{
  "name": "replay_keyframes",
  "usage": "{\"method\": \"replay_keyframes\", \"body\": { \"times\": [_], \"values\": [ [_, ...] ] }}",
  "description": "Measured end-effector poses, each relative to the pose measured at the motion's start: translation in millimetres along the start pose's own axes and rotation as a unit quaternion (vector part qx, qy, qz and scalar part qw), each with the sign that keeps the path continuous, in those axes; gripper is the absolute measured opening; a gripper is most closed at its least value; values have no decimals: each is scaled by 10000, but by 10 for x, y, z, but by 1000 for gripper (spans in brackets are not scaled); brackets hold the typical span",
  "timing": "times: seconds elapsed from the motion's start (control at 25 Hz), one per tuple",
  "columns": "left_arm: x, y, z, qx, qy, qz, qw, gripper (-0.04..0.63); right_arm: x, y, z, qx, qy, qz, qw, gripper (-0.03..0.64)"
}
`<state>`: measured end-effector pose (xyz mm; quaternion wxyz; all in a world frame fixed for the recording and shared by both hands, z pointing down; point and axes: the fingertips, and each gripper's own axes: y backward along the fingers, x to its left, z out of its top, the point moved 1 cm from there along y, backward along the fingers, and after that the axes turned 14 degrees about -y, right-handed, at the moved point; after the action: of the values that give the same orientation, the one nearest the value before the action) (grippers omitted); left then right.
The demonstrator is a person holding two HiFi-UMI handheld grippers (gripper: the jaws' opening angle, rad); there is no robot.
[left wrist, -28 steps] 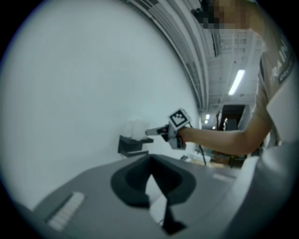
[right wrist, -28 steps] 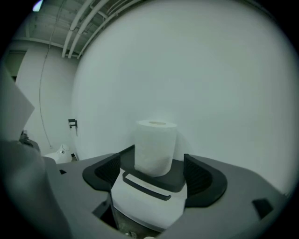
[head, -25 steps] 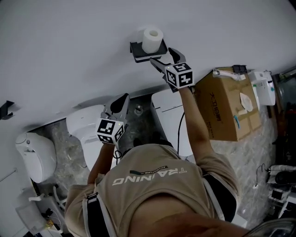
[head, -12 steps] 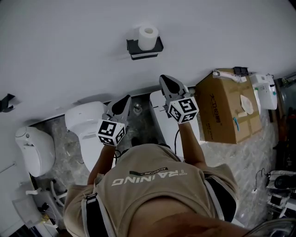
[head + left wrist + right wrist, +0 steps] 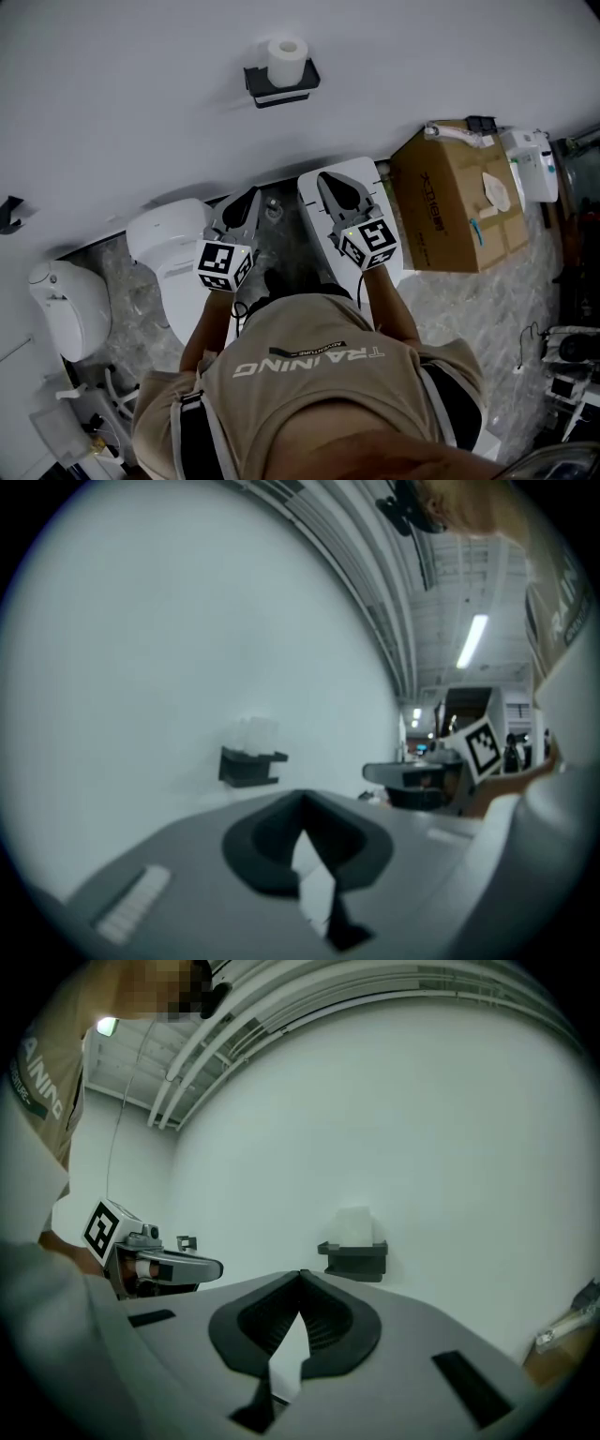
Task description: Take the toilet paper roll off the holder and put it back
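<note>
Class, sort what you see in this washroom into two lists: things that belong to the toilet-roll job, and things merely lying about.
Belongs to the job:
- toilet paper roll, sitting on the holder
- black wall holder
- left gripper and right gripper, both shut and empty

Just lying about:
- cardboard box
- white toilet

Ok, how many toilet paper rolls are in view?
1: a white toilet paper roll standing on the black wall-mounted holder. Others could be hidden behind the person.
</note>
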<state>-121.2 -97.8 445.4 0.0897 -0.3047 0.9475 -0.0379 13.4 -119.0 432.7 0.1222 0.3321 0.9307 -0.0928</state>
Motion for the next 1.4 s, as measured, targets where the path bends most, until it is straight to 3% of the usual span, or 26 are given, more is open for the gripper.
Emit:
{"method": "replay_keyframes", "body": {
  "times": [0.28,0.56,0.88,1.4],
  "values": [
    [-373,170,98,-39,-37,252,9997,5,93,423,-42,-31,-32,497,9988,14],
    [-949,381,122,144,-21,568,9983,5,139,978,-79,148,172,676,9975,14],
    [-1432,689,73,441,0,831,9956,5,261,1454,-249,223,53,808,9965,14],
    [-1493,873,130,249,-78,529,9983,5,319,1694,-119,-161,90,273,9995,13]
  ]
}}
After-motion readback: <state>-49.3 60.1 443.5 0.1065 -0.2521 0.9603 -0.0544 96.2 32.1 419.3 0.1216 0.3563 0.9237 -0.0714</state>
